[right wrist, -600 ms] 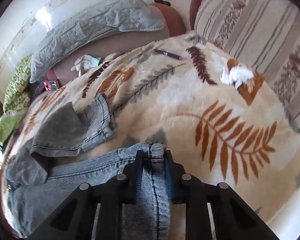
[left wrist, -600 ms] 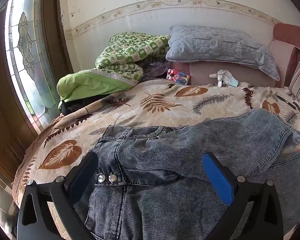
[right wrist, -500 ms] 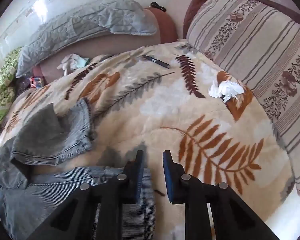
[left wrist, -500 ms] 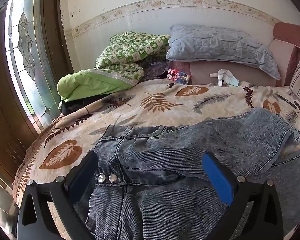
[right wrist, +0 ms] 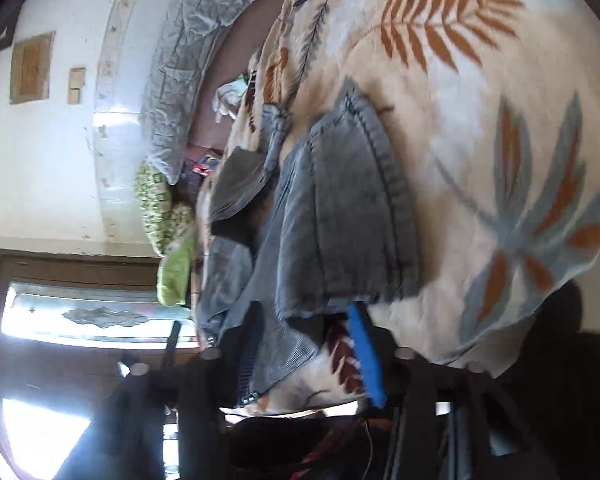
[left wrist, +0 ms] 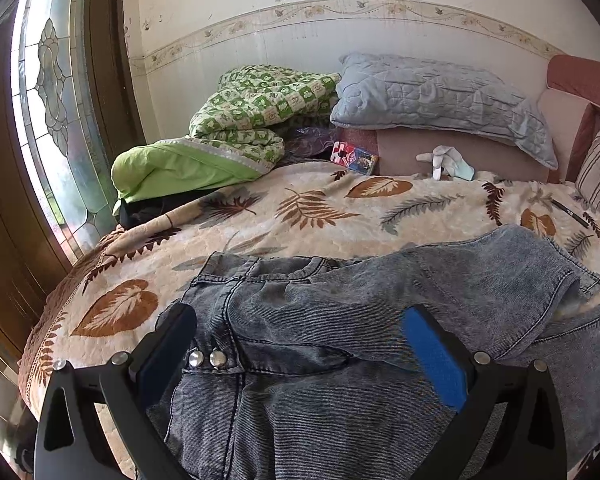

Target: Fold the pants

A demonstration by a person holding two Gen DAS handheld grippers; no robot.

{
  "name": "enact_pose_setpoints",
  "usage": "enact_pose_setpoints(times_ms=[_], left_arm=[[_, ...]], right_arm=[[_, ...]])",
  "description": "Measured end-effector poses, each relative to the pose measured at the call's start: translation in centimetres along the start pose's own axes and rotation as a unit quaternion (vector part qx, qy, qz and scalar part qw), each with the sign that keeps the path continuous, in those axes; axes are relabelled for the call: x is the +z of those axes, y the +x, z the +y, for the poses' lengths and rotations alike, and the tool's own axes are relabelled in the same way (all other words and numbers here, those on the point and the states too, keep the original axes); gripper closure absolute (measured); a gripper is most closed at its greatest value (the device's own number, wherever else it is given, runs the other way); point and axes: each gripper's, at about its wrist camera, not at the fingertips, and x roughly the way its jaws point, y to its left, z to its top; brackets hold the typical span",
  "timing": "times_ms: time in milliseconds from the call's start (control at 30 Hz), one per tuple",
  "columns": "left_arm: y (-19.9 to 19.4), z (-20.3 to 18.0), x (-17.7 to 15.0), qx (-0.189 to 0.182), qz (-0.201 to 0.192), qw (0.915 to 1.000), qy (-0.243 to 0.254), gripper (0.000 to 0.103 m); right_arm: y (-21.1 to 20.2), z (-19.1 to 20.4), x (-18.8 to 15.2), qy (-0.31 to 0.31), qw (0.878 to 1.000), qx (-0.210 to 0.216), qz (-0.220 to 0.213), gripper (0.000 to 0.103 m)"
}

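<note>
The left tool [left wrist: 296,354] hangs released, jaws wide, over the waistband of the jeans [left wrist: 340,320] spread on the bed [left wrist: 320,208]. The right tool [right wrist: 304,344] also stands released, a hem lying loosely between its pads. Denim looks heavy, limp and grippy; the thick seamed waistband and hems beyond look like the firmest holds.
</note>
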Motion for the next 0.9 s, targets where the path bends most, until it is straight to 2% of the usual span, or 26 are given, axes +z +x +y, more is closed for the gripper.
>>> enact_pose_setpoints(times_ms=[33, 100, 167, 233, 267, 333, 367, 400, 467, 500, 533, 600, 667, 700, 733, 767, 833, 900], left_arm=[[0.0, -0.2, 0.0, -0.001, 0.001, 1.0000, 0.002, 0.000], [-0.1, -0.5, 0.0, -0.003, 0.000, 1.0000, 0.004, 0.000], [-0.4, -0.5, -0.1, 0.000, -0.007, 0.9999, 0.007, 0.000], [-0.7, -0.6, -0.2, 0.010, -0.016, 0.9997, 0.014, 0.000], [-0.8, -0.5, -0.3, 0.015, -0.019, 0.9996, 0.016, 0.000], [-0.9, -0.1, -0.4, 0.022, -0.022, 0.9994, 0.016, 0.000], [-0.9, 0.2, -0.4, 0.022, -0.021, 0.9994, 0.013, 0.000], [-0.8, 0.5, -0.4, 0.023, -0.018, 0.9995, 0.010, 0.000], [-0.6, 1.0, -0.4, 0.024, -0.012, 0.9996, 0.002, 0.000], [-0.4, 1.3, -0.4, 0.024, -0.009, 0.9997, -0.002, 0.000], [-0.3, 1.5, -0.3, 0.023, -0.005, 0.9997, -0.008, 0.000], [-0.2, 1.9, -0.2, 0.018, 0.000, 0.9997, -0.018, 0.000], [-0.1, 2.1, -0.2, 0.015, 0.003, 0.9996, -0.023, 0.000], [-0.1, 2.1, -0.2, 0.015, 0.004, 0.9996, -0.024, 0.000], [0.0, 2.2, -0.2, 0.015, 0.006, 0.9996, -0.024, 0.000], [0.0, 2.2, -0.3, 0.016, 0.007, 0.9995, -0.024, 0.000], [0.1, 2.2, -0.3, 0.015, 0.011, 0.9995, -0.027, 0.000], [0.3, 2.0, -0.4, 0.015, 0.014, 0.9995, -0.025, 0.000]], right_arm=[[0.4, 0.0, -0.8, 0.032, 0.999, 0.032, 0.003, 0.032], [1.0, 0.0, -1.2, 0.072, 0.995, 0.061, 0.014, 0.032], [0.5, -1.1, -0.8, 0.097, 0.994, 0.055, -0.009, 0.032], [0.6, -3.0, 0.1, 0.150, 0.987, 0.061, -0.015, 0.032], [0.8, -3.6, 0.8, 0.168, 0.983, 0.069, -0.025, 0.032], [0.8, -4.3, 1.7, 0.195, 0.974, 0.075, -0.085, 0.032], [0.9, -3.3, 2.3, 0.192, 0.971, 0.081, -0.113, 0.032], [0.7, -2.7, 2.8, 0.170, 0.974, 0.069, -0.134, 0.036], [-0.1, -1.1, 4.0, 0.100, 0.980, 0.002, -0.175, 0.058], [-0.4, -0.5, 4.7, 0.068, 0.979, -0.022, -0.190, 0.074], [-1.1, 0.3, 5.1, 0.043, 0.976, -0.046, -0.208, 0.081], [-2.8, 1.3, 6.2, -0.020, 0.960, -0.120, -0.253, 0.085], [-3.5, 1.4, 6.3, -0.071, 0.934, -0.204, -0.284, 0.085], [-4.1, 0.0, 5.8, -0.063, 0.937, -0.203, -0.277, 0.086], [-4.4, -1.0, 6.4, -0.042, 0.947, -0.180, -0.264, 0.086], [-4.6, -1.7, 7.0, -0.030, 0.951, -0.167, -0.259, 0.086], [-4.9, -1.0, 7.6, -0.048, 0.948, -0.183, -0.255, 0.086], [-5.0, -0.3, 8.6, -0.049, 0.956, -0.158, -0.241, 0.085]])
